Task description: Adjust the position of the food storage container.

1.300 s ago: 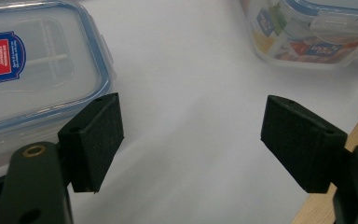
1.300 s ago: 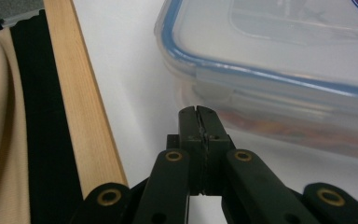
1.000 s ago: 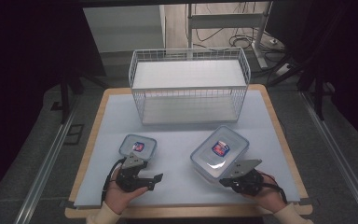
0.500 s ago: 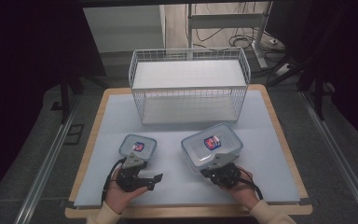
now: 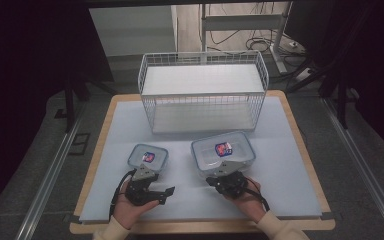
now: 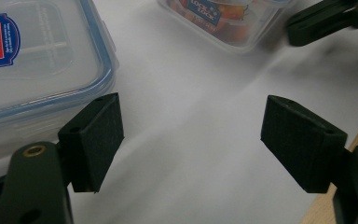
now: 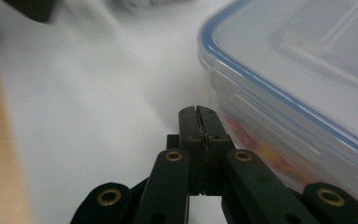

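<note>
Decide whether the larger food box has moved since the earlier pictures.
Yes. The larger food box has slid left, toward the smaller box, judged against the wire basket.

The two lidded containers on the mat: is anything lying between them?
Nothing. In the high view, only a bare strip of the pale mat separates the small container from the large container; the left gripper view shows the same bare gap.

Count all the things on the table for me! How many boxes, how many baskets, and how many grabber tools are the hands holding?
Clear boxes with blue-edged lids: 2, a small one and a bigger one
White wire baskets: 1
Grabber tools: 2, the left gripper and the right gripper
Total: 5
</note>
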A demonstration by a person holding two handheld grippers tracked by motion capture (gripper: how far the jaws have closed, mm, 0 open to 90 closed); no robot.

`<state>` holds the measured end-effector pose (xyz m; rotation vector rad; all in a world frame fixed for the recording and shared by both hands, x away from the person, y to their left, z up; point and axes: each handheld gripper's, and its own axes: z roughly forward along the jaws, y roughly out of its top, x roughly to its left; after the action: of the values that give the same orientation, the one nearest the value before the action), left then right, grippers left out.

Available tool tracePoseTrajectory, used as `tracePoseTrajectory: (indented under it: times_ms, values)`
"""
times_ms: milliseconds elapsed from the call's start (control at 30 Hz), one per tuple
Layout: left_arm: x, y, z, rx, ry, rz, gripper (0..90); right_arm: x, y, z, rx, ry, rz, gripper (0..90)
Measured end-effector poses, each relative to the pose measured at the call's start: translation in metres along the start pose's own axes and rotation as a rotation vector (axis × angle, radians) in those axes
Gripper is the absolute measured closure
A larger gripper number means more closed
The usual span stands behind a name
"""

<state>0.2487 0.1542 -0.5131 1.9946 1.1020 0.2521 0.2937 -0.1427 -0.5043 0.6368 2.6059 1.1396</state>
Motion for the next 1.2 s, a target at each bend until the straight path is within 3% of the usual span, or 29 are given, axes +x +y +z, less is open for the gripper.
tracePoseTrajectory:
  times_ms: [67, 133, 200, 233, 267, 367, 400, 433, 567, 600, 633, 833, 1067, 1200]
  values:
    - [0.000, 0.000, 0.000, 0.000, 0.000, 0.000, 20.8, 0.000, 0.000, -0.009, -0.016, -0.006, 0.001, 89.5]
    - [0.000, 0.000, 0.000, -0.002, 0.000, 0.003, 20.8, -0.013, 0.001, -0.038, -0.066, -0.049, 0.025, 89.5]
    - [-0.001, 0.001, -0.001, -0.004, -0.001, 0.004, 20.8, -0.029, 0.002, -0.055, -0.095, -0.083, 0.060, 89.5]
    - [-0.001, 0.001, -0.001, -0.004, -0.001, 0.004, 20.8, -0.029, 0.002, -0.055, -0.095, -0.083, 0.060, 89.5]
    - [-0.002, 0.001, -0.001, -0.005, -0.001, 0.003, 20.8, -0.050, 0.004, -0.070, -0.106, -0.123, 0.098, 89.5]
    - [-0.003, 0.002, 0.000, -0.003, -0.004, 0.005, 20.8, -0.076, 0.007, -0.079, -0.117, -0.169, 0.141, 89.5]
    - [-0.003, 0.002, 0.001, -0.003, -0.005, 0.008, 20.8, -0.076, 0.007, -0.079, -0.117, -0.169, 0.141, 89.5]
    - [-0.003, 0.002, 0.001, 0.000, -0.006, 0.008, 20.8, -0.095, 0.013, -0.079, -0.097, -0.197, 0.156, 89.5]
    - [-0.002, 0.002, 0.001, -0.002, -0.007, 0.006, 20.8, -0.124, 0.021, -0.073, -0.082, -0.227, 0.182, 89.5]
    - [-0.002, 0.002, 0.001, -0.002, -0.007, 0.006, 20.8, -0.124, 0.021, -0.073, -0.082, -0.227, 0.182, 89.5]
    - [-0.001, 0.002, 0.001, -0.001, -0.006, 0.005, 20.9, -0.139, 0.027, -0.064, -0.062, -0.239, 0.179, 89.5]
    - [-0.003, 0.001, 0.001, -0.001, -0.006, 0.010, 20.8, -0.173, 0.036, -0.035, -0.028, -0.242, 0.230, 89.5]
    - [-0.001, 0.000, 0.001, 0.002, -0.006, 0.009, 20.9, -0.187, 0.035, -0.015, 0.015, -0.240, 0.222, 89.5]
    - [-0.002, 0.000, 0.002, 0.003, -0.007, 0.016, 20.9, -0.191, 0.036, -0.010, 0.028, -0.210, 0.201, 89.7]
